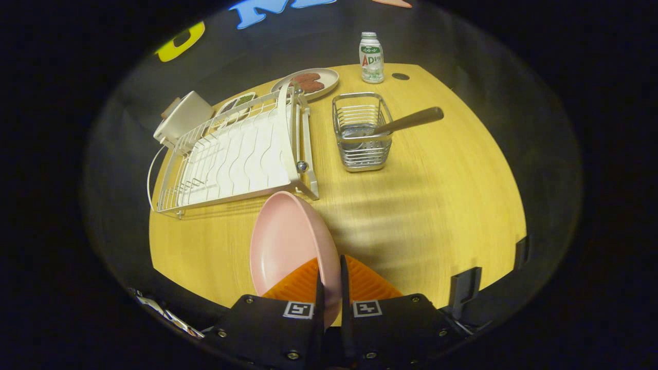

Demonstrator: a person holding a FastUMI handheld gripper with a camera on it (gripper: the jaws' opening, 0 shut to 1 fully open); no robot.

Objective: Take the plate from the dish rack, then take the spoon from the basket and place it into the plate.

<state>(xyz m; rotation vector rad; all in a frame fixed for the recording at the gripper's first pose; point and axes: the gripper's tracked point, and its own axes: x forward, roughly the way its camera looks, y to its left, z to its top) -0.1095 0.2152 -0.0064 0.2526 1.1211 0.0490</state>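
The pink plate (288, 241) stands on its edge, pinched at the rim between the fingers of the gripper (329, 280), which are closed tight on it. It seems to hang just above the table (437, 216), out of the dish rack (236, 154) beyond it. The spoon (396, 123) waits further ahead in the basket (361, 132), its handle leaning out to the right.

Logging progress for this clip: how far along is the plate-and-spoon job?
Done: the pink plate is out of the dish rack. In hand: the tongs are shut on its rim, holding it on edge above the table. Left: set it down, then move the spoon, still in the basket, onto it.
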